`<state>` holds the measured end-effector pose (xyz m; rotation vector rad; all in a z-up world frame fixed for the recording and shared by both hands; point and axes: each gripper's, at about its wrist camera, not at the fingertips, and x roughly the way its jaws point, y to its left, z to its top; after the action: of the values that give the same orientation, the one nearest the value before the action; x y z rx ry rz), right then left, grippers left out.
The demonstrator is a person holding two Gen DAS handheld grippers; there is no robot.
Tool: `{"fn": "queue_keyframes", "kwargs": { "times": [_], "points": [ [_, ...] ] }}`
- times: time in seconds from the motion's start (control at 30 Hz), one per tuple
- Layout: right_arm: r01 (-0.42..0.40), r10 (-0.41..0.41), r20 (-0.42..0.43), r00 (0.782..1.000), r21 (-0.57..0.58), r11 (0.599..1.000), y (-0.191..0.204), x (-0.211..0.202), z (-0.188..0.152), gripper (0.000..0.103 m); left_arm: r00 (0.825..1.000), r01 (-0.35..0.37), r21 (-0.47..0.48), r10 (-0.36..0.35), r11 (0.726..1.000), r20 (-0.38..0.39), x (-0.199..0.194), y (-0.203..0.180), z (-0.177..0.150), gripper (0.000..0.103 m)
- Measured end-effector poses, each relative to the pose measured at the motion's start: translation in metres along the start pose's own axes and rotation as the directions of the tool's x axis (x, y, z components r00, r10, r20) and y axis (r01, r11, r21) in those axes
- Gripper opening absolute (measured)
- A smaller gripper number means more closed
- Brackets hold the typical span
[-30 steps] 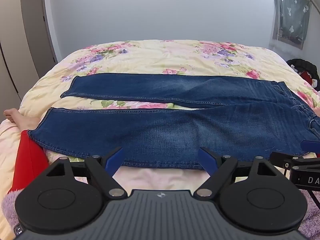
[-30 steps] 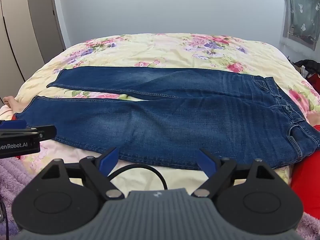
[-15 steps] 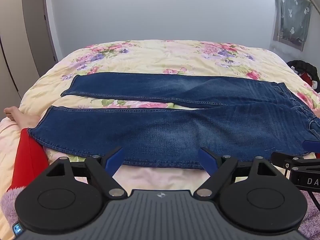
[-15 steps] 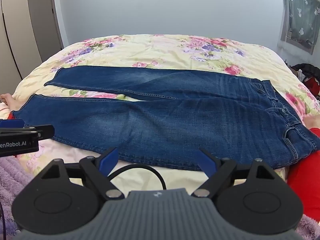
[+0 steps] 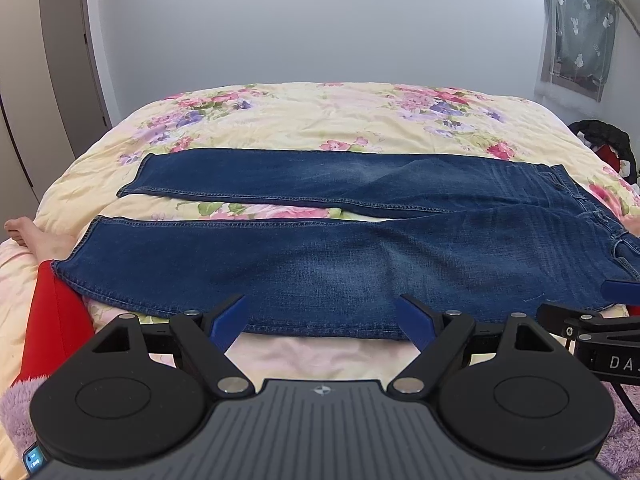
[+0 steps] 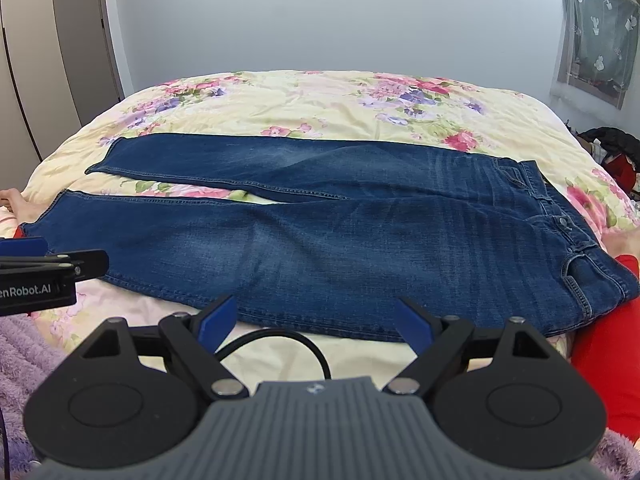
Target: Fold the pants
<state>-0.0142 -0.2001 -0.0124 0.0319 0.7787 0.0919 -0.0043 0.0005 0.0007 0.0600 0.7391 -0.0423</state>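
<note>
A pair of dark blue denim pants [image 5: 328, 264] lies flat across a bed with a pale yellow floral quilt [image 5: 320, 116]. The two legs run to the left and are spread a little apart, so a strip of the quilt shows between them. The waistband with its metal button [image 6: 564, 221] is at the right side.

The left gripper [image 5: 322, 316] hovers just before the near edge of the nearer leg. Its blue fingers [image 5: 228, 318] are wide apart and hold nothing. The right gripper [image 6: 316, 318] stands beside it, further toward the waist. Its blue fingers [image 6: 218, 320] are also spread wide and are empty. A black cable loop [image 6: 276, 344] lies on the quilt between them. Neither gripper touches the cloth.

I judge that the denim is rather heavy and thick for a garment, but it is soft and will hang down when it is lifted. It is not slippery and not fragile, so a firm pinch is safe. The outer seam along the near edge is a good place to take hold, because the cloth is doubled and stiffer there. One gripper should take it near the hem, the other near the waistband. Then the near leg can be carried over the far leg without much sagging in the middle. The soft quilt below may be pinched together with the denim, so the fingers should catch only the edge.
</note>
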Motion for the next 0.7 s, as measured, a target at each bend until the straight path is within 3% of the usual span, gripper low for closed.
{"fn": "queue_keyframes", "kwargs": {
  "times": [0.7],
  "points": [
    [0.000,0.000,-0.002,1.000,0.000,1.000,0.0027,0.0010,-0.0019,0.082,1.000,-0.002,0.000,0.002,1.000,-0.002,0.0002,-0.0028,0.0002,0.098]
  ]
}}
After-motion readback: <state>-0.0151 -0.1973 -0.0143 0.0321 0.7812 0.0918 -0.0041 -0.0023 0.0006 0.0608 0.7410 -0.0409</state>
